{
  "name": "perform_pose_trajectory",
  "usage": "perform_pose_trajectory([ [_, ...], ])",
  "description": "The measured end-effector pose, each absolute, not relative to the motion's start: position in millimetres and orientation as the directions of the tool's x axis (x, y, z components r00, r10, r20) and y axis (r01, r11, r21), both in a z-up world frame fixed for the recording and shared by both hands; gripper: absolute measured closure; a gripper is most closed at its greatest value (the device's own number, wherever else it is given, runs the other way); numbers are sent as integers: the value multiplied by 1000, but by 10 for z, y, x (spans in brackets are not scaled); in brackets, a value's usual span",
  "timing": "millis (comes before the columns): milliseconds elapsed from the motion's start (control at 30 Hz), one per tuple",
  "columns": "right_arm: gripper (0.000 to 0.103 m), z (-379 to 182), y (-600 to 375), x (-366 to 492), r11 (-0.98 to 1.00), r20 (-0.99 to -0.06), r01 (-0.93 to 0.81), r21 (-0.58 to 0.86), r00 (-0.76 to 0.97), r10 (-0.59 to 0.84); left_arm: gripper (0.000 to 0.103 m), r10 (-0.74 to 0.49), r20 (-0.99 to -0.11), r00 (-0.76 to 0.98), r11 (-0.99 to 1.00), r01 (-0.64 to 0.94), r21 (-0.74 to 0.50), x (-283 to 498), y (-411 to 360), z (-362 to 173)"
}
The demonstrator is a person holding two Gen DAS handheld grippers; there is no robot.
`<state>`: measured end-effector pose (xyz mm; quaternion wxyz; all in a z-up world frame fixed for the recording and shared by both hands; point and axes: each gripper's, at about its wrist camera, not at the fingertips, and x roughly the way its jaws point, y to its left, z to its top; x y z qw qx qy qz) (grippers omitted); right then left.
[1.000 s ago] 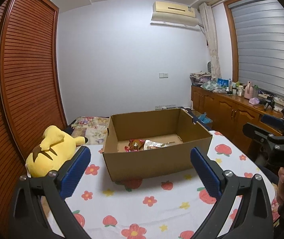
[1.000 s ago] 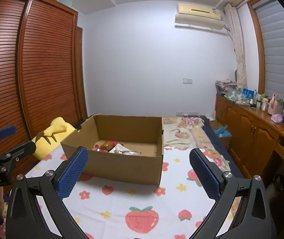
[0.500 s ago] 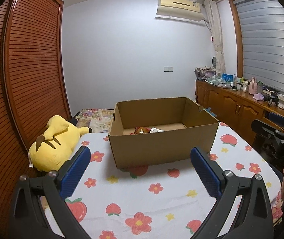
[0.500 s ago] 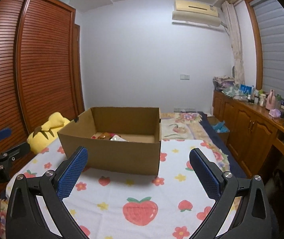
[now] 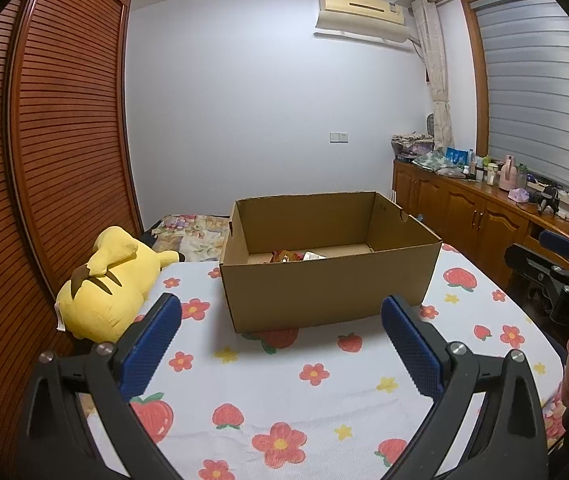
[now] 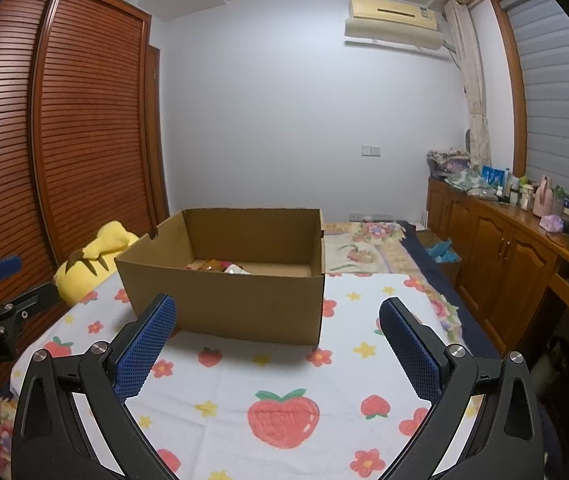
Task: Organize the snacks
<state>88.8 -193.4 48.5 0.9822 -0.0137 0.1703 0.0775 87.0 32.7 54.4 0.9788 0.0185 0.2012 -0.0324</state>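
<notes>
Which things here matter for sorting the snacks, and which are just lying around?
For the job: cardboard box; snack packets inside it; left gripper and right gripper, both open.

Just lying about: yellow plush toy; bottles on the sideboard.

Your bed, under a white cloth printed with strawberries and flowers (image 5: 284, 396).
On it you have an open brown cardboard box (image 5: 324, 292) near the middle and a yellow plush toy (image 5: 104, 288) lying at its left edge, beside the box.
</notes>
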Motion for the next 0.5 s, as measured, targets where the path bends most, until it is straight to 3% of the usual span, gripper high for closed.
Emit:
perform_pose_trajectory([
  [500, 0, 486, -1939, 883, 988, -334, -154, -1, 931, 145, 2, -59, -391, 918, 997, 72, 17, 850, 337, 563],
])
